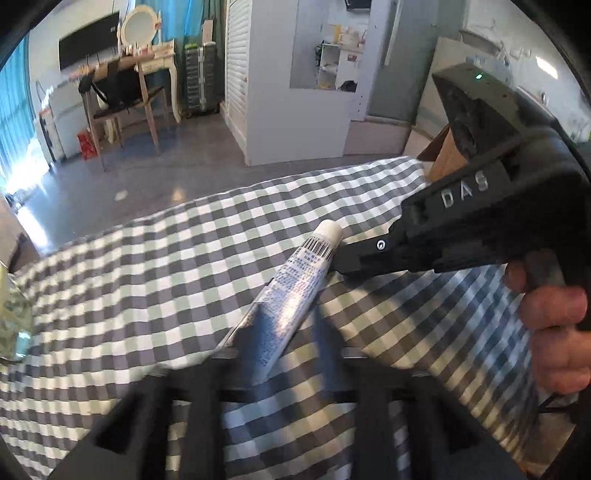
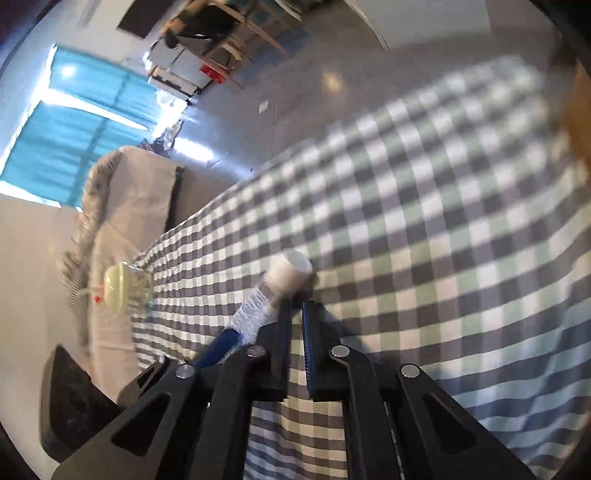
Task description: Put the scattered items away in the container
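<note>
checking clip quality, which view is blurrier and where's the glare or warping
Right wrist view is blurrier: the checked cloth smears toward the top right, though the tube cap stays readable. Left wrist view is sharper on the tube and room, with blur on the near jaws. Both show fisheye bending and dark corners; window glare blows out the left edge of each.

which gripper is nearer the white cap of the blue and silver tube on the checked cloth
Right. The right gripper has its nearly closed tips beside the white cap; the left gripper straddles the tube at its far, flat end.

A home bedroom: vanity desk with mirror (image 1: 139, 24), checked bedsheet (image 1: 155, 266), wardrobe (image 1: 258, 74).
</note>
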Demonstrator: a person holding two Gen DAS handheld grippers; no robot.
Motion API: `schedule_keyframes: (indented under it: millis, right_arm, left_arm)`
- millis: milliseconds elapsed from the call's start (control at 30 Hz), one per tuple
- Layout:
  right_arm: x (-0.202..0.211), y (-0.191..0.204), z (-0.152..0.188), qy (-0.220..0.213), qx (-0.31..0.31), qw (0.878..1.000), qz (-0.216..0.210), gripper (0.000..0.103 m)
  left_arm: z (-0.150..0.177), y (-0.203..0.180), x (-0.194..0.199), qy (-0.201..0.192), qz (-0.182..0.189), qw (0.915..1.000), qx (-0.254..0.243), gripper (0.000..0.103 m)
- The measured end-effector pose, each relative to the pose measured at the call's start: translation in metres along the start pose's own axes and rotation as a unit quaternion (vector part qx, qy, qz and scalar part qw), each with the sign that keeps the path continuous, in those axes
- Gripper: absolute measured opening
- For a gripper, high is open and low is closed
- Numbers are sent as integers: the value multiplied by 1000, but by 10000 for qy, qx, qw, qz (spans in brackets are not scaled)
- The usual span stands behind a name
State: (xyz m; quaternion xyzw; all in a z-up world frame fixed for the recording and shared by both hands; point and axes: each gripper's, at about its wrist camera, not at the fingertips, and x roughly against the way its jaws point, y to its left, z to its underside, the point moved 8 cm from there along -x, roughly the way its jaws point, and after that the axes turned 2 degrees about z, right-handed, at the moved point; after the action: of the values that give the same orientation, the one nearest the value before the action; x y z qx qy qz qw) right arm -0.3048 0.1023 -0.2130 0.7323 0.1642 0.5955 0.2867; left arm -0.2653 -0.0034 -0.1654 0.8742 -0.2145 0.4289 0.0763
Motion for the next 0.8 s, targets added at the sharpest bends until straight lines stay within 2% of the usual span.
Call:
schedule_keyframes:
  millis: [33, 67, 100, 133, 200, 333, 400, 533, 600, 633, 667, 700, 733, 800]
  right_arm:
    - [2, 1, -2, -30, -103, 9997, -203, 27]
    - [4, 2, -3, -85, -140, 9994, -315, 35]
    - [6, 4, -5, -160, -126, 9993, -311, 49]
    - [9, 7, -7, -253, -77, 9994, -231, 59]
    - [9, 11, -11, -346, -3, 9994, -62, 60]
    - [0, 17, -15, -283, -13, 9996, 5, 63]
    - [-3, 22, -17, -306, 78, 9994, 126, 63]
    - [-6, 31, -17, -335, 86, 9994, 0, 63]
    - [-11, 37, -16, -317, 51, 9993, -203, 60]
    - [-15, 39, -15, -289, 65, 9991, -320, 47]
    - [-19, 40, -14, -237, 81, 9989, -396, 38]
    - [-25, 39, -12, -129, 62, 9988, -463, 24]
    - [-32, 38, -11, -10, 12, 9987, -502, 20]
    - [-36, 34, -10, 27, -79, 9979, -640, 19]
  left_arm:
    - [0, 0, 2, -46, -123, 9999, -103, 75]
    - [0, -2, 3, -89, -144, 9997, -177, 76]
    - [-1, -3, 4, -111, -103, 9997, -210, 81]
    - [-2, -2, 4, -115, -74, 9997, -209, 84]
    - [-1, 0, -1, -59, -87, 9998, -169, 85]
    - [1, 8, -17, 185, -30, 9998, 34, 85]
    - [0, 9, -19, 161, -19, 9999, 56, 85]
    - [0, 7, -19, 163, 26, 9999, 18, 82]
    - [-1, 3, -19, 144, 113, 9998, 27, 65]
    - [-1, 1, -18, 133, 160, 9998, 31, 58]
    - [-1, 0, -18, 140, 189, 9997, 25, 49]
    - [-1, 0, -18, 160, 205, 9997, 16, 45]
    - [-1, 1, -18, 172, 215, 9996, 26, 44]
    - [-2, 4, -18, 188, 248, 9995, 63, 38]
